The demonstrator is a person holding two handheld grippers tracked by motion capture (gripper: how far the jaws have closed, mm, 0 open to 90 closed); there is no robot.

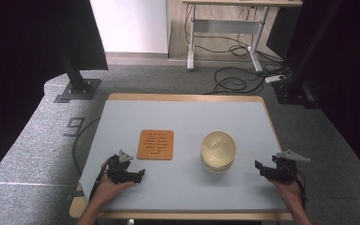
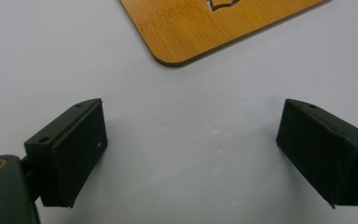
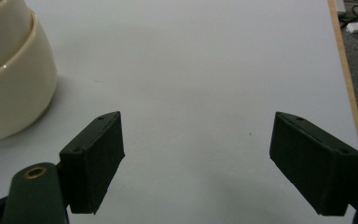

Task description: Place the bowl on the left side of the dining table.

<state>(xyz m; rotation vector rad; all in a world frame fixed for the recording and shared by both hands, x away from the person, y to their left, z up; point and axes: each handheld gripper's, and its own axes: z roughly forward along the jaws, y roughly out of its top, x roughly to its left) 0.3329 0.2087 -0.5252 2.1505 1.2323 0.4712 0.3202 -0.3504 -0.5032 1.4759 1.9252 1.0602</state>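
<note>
Bowls [image 1: 218,151], stacked right of table centre, lay just left of the right gripper [image 1: 267,168], its jaws wide apart and empty. Left gripper [image 1: 133,175], also spread, sat near the mat [image 1: 155,144], farther from them.

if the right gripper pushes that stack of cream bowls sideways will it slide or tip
The stacked cream bowls look glossy and rounded on a smooth table, so they would probably slide. The upper bowl sits loosely nested, so it might shift or rattle. They look ceramic, likely heavy and breakable.

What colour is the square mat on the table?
The mat is orange-brown wood with slot-shaped cut-outs, seen best in the high view.
</note>
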